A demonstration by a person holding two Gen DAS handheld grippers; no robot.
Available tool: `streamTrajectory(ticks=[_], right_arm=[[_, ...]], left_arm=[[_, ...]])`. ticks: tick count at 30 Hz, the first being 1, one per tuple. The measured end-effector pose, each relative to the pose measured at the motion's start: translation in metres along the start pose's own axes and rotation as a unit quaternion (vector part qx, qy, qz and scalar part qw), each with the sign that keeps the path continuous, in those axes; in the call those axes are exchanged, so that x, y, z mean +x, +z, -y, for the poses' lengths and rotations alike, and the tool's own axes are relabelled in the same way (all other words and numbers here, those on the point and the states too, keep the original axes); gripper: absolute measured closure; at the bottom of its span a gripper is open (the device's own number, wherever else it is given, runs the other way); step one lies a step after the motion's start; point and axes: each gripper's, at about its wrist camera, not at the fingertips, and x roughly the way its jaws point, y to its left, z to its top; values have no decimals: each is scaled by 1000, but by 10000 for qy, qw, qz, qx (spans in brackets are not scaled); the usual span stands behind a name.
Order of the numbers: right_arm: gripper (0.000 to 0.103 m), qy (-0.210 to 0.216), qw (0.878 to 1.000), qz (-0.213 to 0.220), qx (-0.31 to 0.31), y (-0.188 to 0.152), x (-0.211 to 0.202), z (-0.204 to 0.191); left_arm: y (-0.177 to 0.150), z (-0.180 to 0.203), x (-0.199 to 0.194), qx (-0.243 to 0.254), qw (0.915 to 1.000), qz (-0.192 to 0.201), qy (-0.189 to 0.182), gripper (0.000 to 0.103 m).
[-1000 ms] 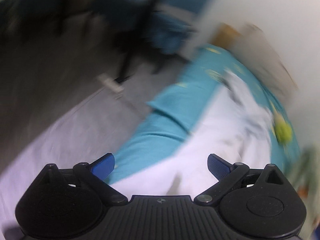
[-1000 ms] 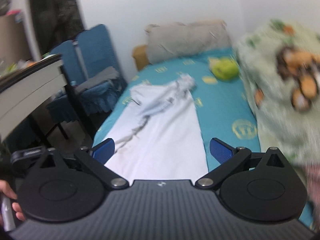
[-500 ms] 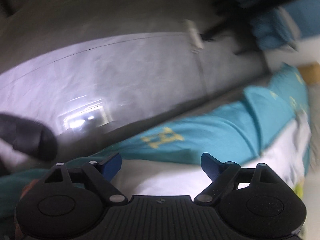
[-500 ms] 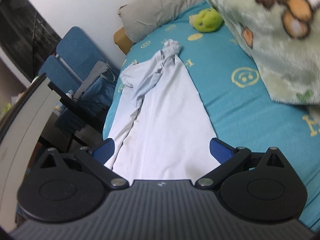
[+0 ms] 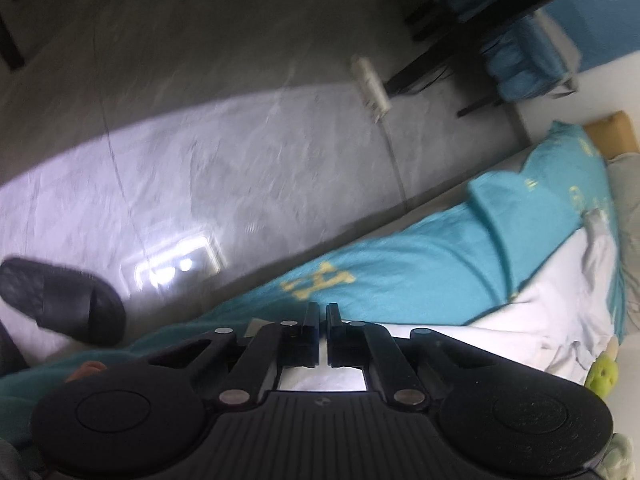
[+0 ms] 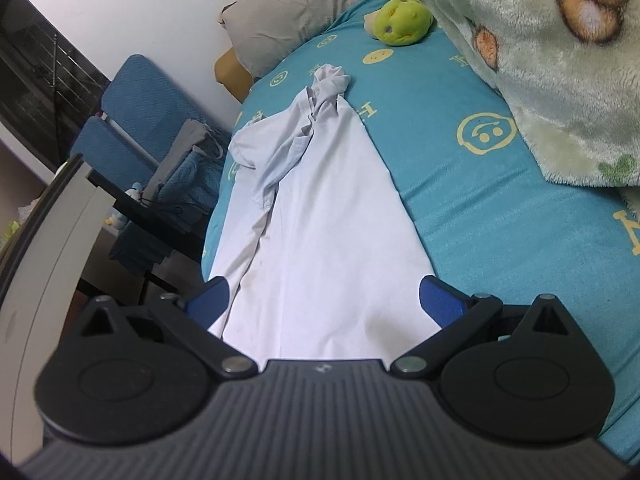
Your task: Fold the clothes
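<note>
A white shirt (image 6: 324,216) lies stretched along the teal bed sheet (image 6: 500,208), its far end bunched and twisted near the pillow. My right gripper (image 6: 324,300) is open, its blue fingertips on either side of the shirt's near hem. In the left wrist view the shirt (image 5: 560,312) runs along the bed's edge. My left gripper (image 5: 323,312) has its jaws together at the shirt's near edge by the side of the bed; whether cloth is pinched between them is hidden.
A grey pillow (image 6: 296,12), a green plush toy (image 6: 402,20) and a fleece blanket (image 6: 560,60) lie on the bed. Blue chairs (image 6: 140,120) and a desk (image 6: 60,220) stand to the left. A black slipper (image 5: 60,304) and a power strip (image 5: 370,88) lie on the floor.
My left gripper has swung down to the bed's side edge and its jaws have shut. My right gripper has lowered toward the shirt's hem and stayed open.
</note>
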Motion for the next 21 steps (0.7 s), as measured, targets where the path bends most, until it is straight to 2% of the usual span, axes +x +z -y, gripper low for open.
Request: streamTrajectory(ticks=[4,6,8,10,11,13,15,17,18,19,21], right_arm=[[0,19,10000,33,20,0,-3,1],[0,29,10000,68,15,0,-6,2],[0,17,10000,90,23,1,-6,3],[0,13,9999,112,38,3,-7,4],[0,6,9999,113,35,3,-7,4],[0,-8,9999,113,30,3,-7,5],[0,-21,9999,113,24,4,-6,6],[0,-35,9999,113,19,5,-5,7],[0,-42,9999,113,16,5,-5,7],[0,-48,9999,113,13,5,-5,7],[0,-27,10000,48,59,5,-3,10]], left_arm=[[-14,22,-36,773,9954,527,-190,101],[-27,34,-61,1335,9866,867,-348,102],[-48,47,-87,1969,9718,1157,-595,102],[-79,61,-114,2703,9480,1413,-904,102],[-98,68,-127,3096,9324,1530,-1071,102],[-139,80,-145,3868,8970,1638,-1376,102],[-180,89,-154,4603,8578,1572,-1660,102],[-218,95,-150,5258,8202,1441,-1733,102],[-233,97,-141,5536,8050,1321,-1672,102],[-243,98,-131,5738,7953,1186,-1557,102],[-254,98,-108,6021,7826,928,-1283,102]])
